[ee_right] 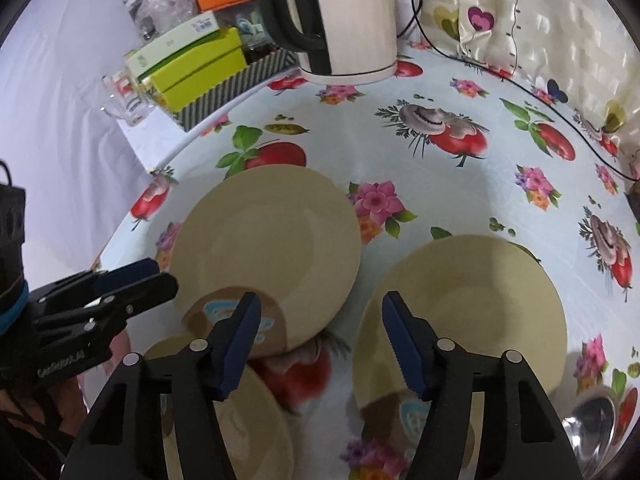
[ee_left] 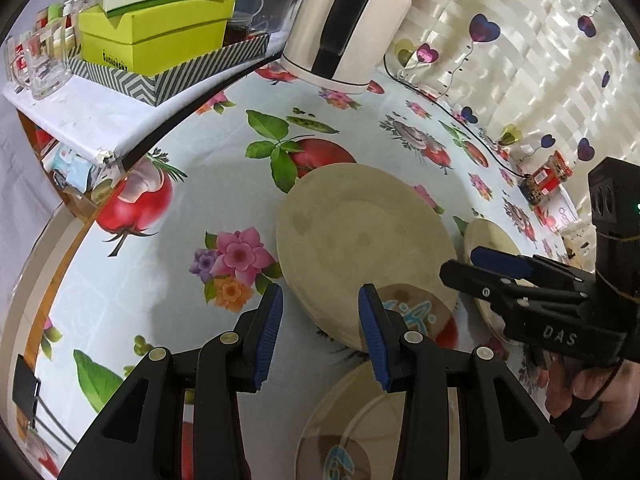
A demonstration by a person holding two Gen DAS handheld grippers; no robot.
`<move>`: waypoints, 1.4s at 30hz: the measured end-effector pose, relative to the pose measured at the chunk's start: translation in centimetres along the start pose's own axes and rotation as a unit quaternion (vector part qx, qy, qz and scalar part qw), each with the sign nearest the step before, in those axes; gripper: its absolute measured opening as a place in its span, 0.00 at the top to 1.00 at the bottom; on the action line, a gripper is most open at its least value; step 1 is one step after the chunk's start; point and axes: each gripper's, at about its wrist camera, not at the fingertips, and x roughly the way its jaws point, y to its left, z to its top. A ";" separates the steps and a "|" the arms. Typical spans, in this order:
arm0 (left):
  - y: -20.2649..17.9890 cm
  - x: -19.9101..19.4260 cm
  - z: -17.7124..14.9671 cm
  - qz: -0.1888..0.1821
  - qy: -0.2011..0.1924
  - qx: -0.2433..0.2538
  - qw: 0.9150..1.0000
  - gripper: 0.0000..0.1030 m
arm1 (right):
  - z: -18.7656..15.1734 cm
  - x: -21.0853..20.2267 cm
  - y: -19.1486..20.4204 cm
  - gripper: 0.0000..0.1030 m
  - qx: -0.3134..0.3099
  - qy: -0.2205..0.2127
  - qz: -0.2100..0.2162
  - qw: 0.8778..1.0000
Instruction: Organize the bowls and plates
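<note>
Three beige plates lie on the flowered tablecloth. The far-left plate shows in the left wrist view too. The right plate shows in the left wrist view behind my right gripper. A near plate lies under my right gripper, which is open and empty; it shows in the left wrist view below my left gripper, also open and empty. The plates' near rims carry a brown patch with a blue drawing. My left gripper shows in the right wrist view, my right in the left wrist view.
A white kettle stands at the back with its black cord along the curtain. A striped tray with green boxes and glass mugs is at the back left. A metal spoon lies at the right front.
</note>
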 end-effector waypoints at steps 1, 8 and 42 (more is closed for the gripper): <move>0.1 0.2 0.1 0.003 0.001 -0.001 1.000 0.60 | 0.2 0.4 -0.3 0.41 0.003 0.003 0.001 1.000; 0.1 1.2 0.4 0.003 0.011 -0.003 1.000 0.61 | 1.4 1.4 -0.3 0.48 -0.007 0.005 0.007 1.000; -1.5 -3.9 -3.1 0.008 0.008 0.014 1.000 0.64 | -1.1 -1.3 1.4 0.68 0.014 0.018 0.038 0.999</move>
